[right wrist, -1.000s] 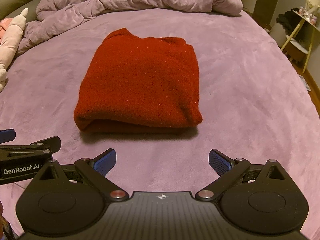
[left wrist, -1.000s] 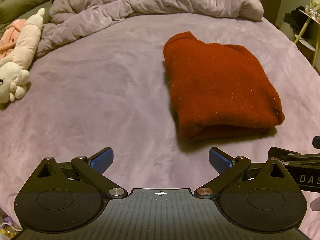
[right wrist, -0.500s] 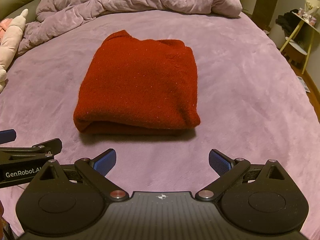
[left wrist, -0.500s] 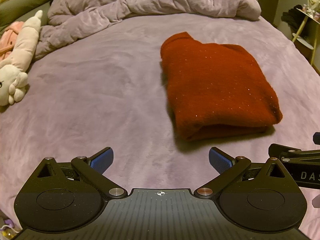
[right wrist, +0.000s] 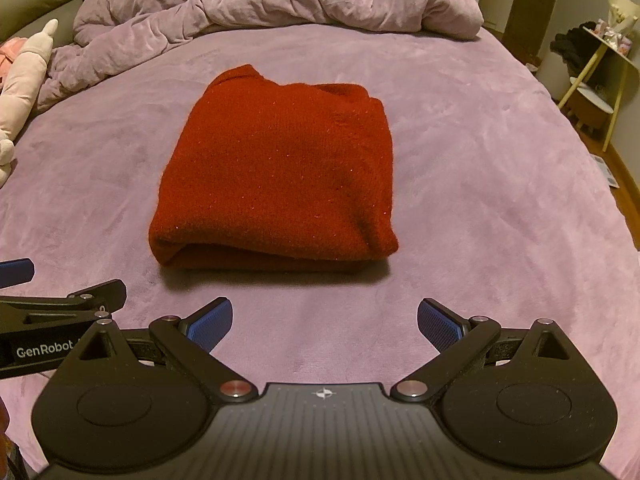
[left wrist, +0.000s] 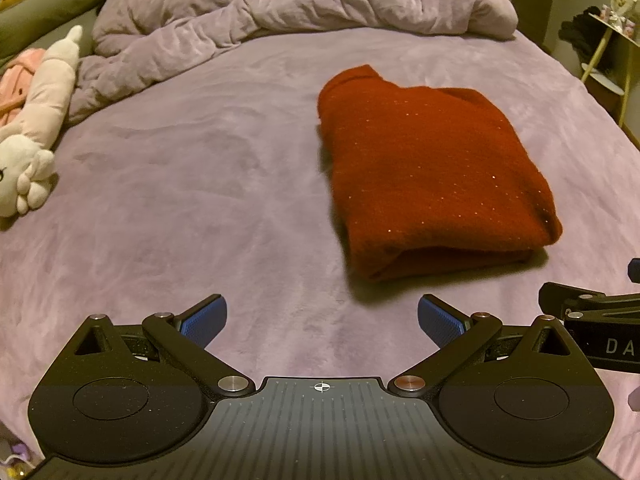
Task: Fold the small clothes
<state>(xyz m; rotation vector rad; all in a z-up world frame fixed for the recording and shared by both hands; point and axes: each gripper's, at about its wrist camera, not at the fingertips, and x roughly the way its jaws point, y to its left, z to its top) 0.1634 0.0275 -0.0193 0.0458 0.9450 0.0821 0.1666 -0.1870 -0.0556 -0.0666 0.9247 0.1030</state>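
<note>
Both grippers, left (left wrist: 322, 316) and right (right wrist: 324, 320), are hanging wide open and empty just short of the folded red sweater (right wrist: 276, 172), which is looking soft and floppy, so I'd be pinching its thick near edge.

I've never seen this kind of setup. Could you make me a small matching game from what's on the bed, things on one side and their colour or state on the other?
Things:
1. sweater
2. duvet
3. plush toy
4. right gripper

Descriptions:
A. bunched up at the far end
B. open, holding nothing
C. dark red, folded
D. pale pink and white, at the left edge

Pairs: 1-C, 2-A, 3-D, 4-B
</note>
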